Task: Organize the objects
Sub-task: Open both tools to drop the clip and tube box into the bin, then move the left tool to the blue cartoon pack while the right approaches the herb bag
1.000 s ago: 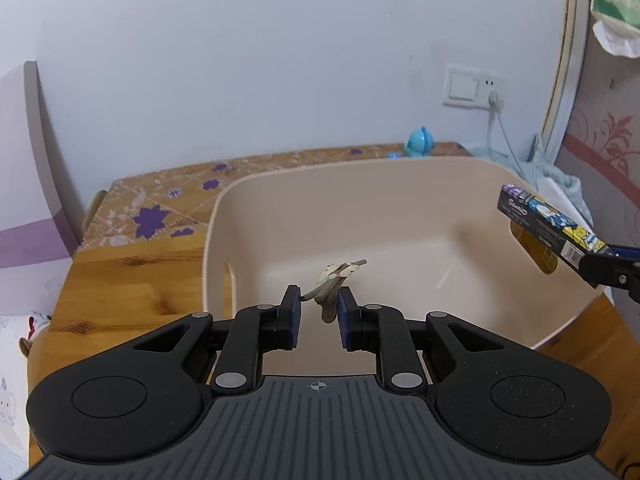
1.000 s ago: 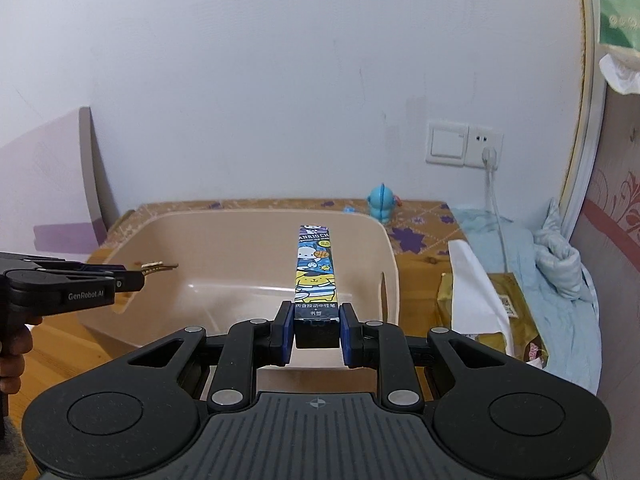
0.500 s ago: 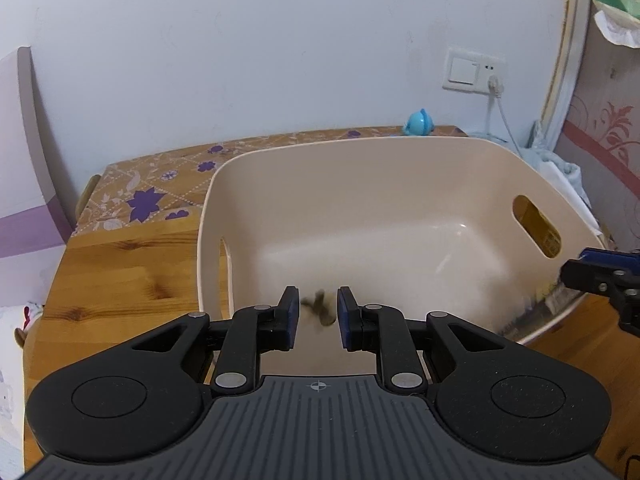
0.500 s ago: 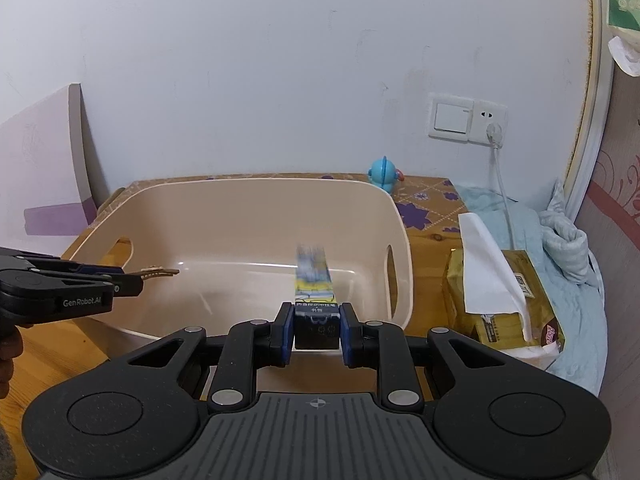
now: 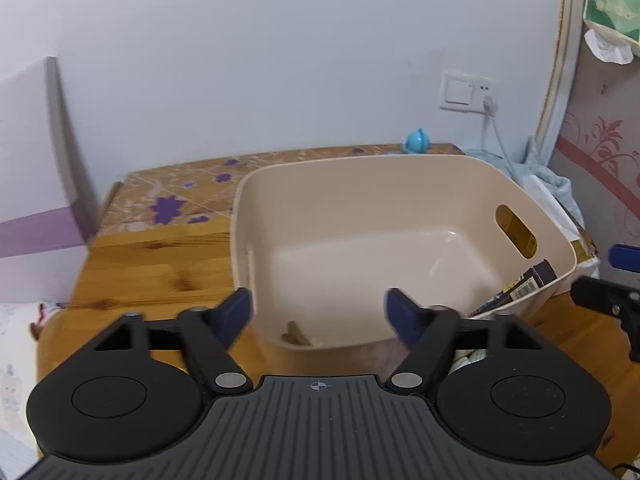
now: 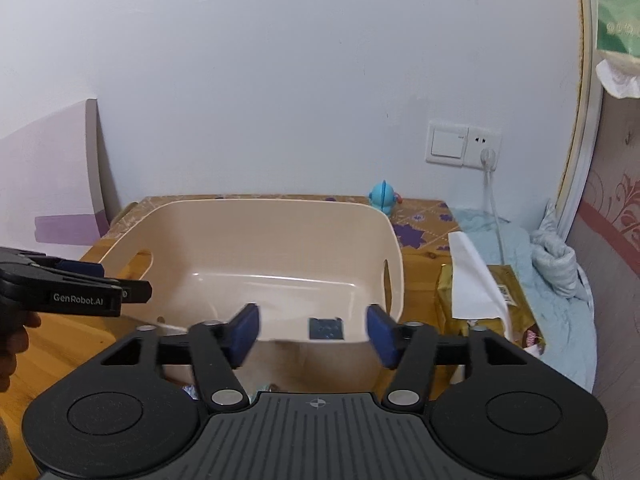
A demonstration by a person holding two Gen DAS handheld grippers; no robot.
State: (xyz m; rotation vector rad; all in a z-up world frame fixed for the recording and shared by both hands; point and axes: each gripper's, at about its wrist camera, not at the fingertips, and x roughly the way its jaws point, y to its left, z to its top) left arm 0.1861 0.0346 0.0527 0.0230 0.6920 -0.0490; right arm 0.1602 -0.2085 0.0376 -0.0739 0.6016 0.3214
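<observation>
Both tongs, my left (image 5: 318, 314) and my right (image 6: 312, 334), are gaping wide and holding nothing above the beige tub (image 5: 400, 168). Keys (image 5: 294, 334) are lying inside by its near wall; the printed box (image 5: 516, 286) is leaning in the right corner.

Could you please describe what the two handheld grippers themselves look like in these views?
Both are matte black plastic. The left gripper and the right gripper each have two angular fingers tipped with dark blue pads, silver pivot screws, two round discs and a ribbed grey body bearing a small crosshair mark. Seen from the right wrist, the left gripper's side reads GenRobot.AI in white.
</observation>
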